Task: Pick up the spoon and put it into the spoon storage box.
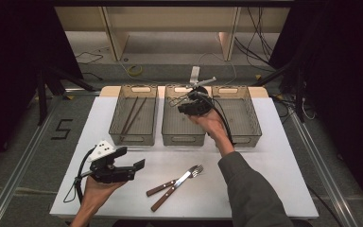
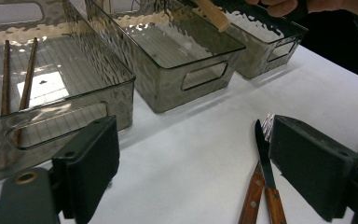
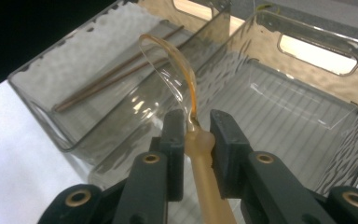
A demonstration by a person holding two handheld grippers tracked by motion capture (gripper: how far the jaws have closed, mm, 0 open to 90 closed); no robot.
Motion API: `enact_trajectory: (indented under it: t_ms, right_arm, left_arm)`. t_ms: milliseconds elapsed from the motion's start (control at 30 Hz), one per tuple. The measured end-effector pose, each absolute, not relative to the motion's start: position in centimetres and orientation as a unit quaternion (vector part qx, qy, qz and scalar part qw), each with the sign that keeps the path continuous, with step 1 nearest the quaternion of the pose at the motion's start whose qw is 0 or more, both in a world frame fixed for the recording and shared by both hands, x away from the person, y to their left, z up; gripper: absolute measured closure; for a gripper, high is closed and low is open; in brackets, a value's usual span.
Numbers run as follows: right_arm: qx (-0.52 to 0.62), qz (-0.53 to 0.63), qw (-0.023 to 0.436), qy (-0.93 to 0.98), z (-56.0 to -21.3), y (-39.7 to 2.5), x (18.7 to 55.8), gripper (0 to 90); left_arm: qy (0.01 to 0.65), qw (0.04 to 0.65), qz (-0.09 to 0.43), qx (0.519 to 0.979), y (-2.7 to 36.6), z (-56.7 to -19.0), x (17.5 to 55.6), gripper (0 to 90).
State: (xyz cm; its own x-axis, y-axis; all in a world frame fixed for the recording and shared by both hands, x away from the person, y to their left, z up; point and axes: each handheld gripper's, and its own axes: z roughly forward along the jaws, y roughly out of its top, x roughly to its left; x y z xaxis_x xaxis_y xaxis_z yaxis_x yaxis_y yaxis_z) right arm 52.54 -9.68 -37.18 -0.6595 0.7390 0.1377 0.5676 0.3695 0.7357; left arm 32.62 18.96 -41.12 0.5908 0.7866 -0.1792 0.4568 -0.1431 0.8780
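Over the middle bin [image 1: 183, 124] of the three smoked-plastic bins, your right gripper [image 1: 189, 105] is pinching a whisk [image 3: 179, 74] by its pale handle — the jaws are pressed against the handle on both sides, and the clear wire loops stick out past the fingertips, above the bin's ribbed floor. In the right gripper view the whisk hangs over the wall between that bin and the left bin [image 1: 133, 120], where a pair of brown chopsticks [image 1: 132, 116] lies. Your left gripper [image 1: 139, 164] sits low near the front left of the white table [image 1: 274, 156], jaws spread wide with nothing between them. Just to its right lie a knife [image 2: 266, 177] and a fork [image 1: 177, 180] with wooden handles — side by side, touching, on the table.
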Motion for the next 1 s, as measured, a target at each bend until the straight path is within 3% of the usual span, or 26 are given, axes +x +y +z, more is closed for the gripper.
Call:
enact_trajectory:
  t_ms: [867,900,1000]
  right_arm:
    - [0.421,0.372,0.093,0.822,-39.7,-8.9,53.0,75.4]
    - [0.423,0.369,0.096,0.822,-39.8,-8.9,53.0,74.3]
    - [0.430,0.366,0.090,0.820,-39.8,-9.0,53.1,57.3]
  left_arm:
    - [0.420,0.499,0.167,0.739,18.9,-41.1,32.6,15.8]
    - [0.420,0.500,0.168,0.739,18.9,-41.1,32.6,15.8]
    - [0.421,0.500,0.168,0.738,18.9,-41.1,32.6,15.8]
